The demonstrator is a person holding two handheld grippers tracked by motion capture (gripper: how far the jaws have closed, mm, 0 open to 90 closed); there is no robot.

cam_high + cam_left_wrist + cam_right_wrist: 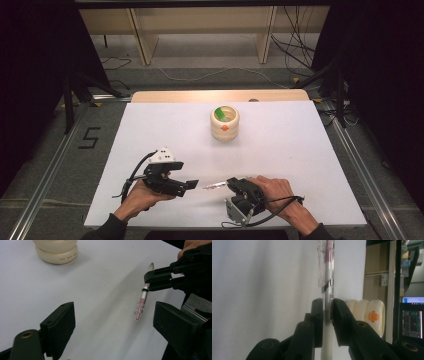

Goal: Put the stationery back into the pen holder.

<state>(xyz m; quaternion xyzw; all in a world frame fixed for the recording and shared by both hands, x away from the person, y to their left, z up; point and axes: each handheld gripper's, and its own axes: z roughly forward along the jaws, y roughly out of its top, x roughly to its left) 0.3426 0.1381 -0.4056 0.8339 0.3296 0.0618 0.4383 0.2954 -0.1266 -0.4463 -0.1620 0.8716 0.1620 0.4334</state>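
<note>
The right gripper (226, 185) clamps a capped pen (215, 186) mid-barrel; the left gripper (191, 184) hangs wide open beside it, jaws empty.

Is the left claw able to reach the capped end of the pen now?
Probably yes. The left claw stands open, and the pen, held by the right claw, points its clear cap toward it. Between them lies bare white table, with nothing in the way.

Lab recording bay: white table (150, 130), black curtains (30, 60), floor cables (295, 55), aluminium rails (45, 170), monitor (412, 321).
</note>
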